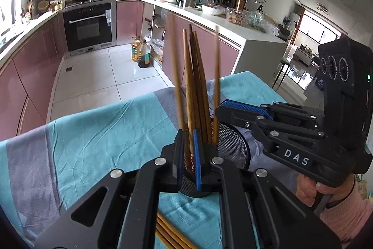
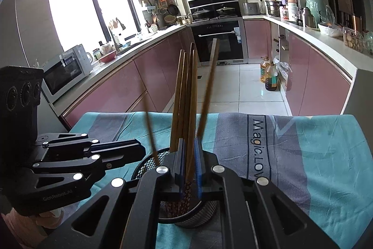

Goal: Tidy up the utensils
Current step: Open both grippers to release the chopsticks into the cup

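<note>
while a teal and grey cloth (image 1: 98, 132) covers the table, a black mesh holder (image 1: 233, 144) stands on it with brown chopsticks (image 1: 195, 90) upright inside, their tips fanning out above the rim.

in the left wrist view, the left claw (image 1: 188, 155) sits low in the middle, jaws nearly together — a chopstick stands pinched between the blue pads (image 1: 197, 160), its patterned lower end showing in the narrow gap, right over the holder. more chopsticks (image 1: 170, 235) lie flat on the cloth below this claw. to the right, the right claw (image 1: 221, 109) reaches in from the side, held by a hand (image 1: 310, 188) in a pink sleeve (image 1: 345, 211); its fingertips lie just beside the standing bundle, over the holder's rim.

in the right wrist view, the left claw (image 2: 139, 151) comes in from the left, its tip at the holder's (image 2: 149, 162) edge. in the middle, the right claw (image 2: 190, 165) is also all but closed, clamped on a chopstick (image 2: 188, 179) that stands between its pads (image 2: 198, 169), the floral-patterned end dipping into the holder. one chopstick (image 2: 149, 123) leans left, another (image 2: 208, 95) leans right — both blurred. the cloth (image 2: 314, 155) stretches away to the right, printed with lettering.
</note>
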Available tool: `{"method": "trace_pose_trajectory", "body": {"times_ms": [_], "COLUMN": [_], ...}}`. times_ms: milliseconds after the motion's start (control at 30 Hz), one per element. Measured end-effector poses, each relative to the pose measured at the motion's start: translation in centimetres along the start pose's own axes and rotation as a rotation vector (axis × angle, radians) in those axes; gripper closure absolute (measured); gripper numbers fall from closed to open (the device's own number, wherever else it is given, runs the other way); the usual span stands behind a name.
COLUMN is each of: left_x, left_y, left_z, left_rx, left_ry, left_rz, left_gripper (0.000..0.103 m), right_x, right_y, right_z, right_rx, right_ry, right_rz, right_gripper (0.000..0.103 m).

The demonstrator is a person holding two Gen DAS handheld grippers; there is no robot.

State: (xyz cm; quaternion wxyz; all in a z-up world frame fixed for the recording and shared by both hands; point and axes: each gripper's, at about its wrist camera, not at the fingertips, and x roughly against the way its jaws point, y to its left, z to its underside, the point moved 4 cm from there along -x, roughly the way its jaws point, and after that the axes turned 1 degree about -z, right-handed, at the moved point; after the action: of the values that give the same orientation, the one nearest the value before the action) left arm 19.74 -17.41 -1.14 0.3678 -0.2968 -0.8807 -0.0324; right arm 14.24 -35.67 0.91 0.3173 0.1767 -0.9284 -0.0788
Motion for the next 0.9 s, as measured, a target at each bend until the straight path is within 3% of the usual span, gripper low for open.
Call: {"method": "trace_pose_trajectory", "body": {"times_ms": [200,433,500,567,667,900], "left_x": [0.7,4.3,5.0,5.3,5.4,4.6], "left_y": [1.2,3.5,4.2,4.9,5.4,7.7], "left_z": [0.7,2.9,3.9,5.3,7.4,13.4], "left_rx": [0.024,0.057,0.066,0.066,0.074,0.121], "left_ry": [-0.036,-0.131,-0.14,-0.129,-0.101,-0.012], "left_rz": [-0.004,-0.079,-0.107,-0.144,-0.178,-0.278], "left_gripper": [0.095,0.058,0.056,0.045,0.037,0.018], "right_x": [0.9,3.4,3.8,3.7,2.7,-1.1], "right_y": [0.5,3.0,3.8,5.0,6.4,8.3], "right_z": [0.1,1.5,2.3,4.0,6.5,11.2], "right_rx": [0.01,0.074,0.093,0.111,0.126,0.139], "right_ry": [-0.015,-0.037,-0.028,0.007,0.081,0.233], "right_rz": [-0.017,-0.095,-0.119,-0.158,-0.181,-0.175], "right_gripper": [0.093,0.078,0.077,0.076,0.076,0.076]}}
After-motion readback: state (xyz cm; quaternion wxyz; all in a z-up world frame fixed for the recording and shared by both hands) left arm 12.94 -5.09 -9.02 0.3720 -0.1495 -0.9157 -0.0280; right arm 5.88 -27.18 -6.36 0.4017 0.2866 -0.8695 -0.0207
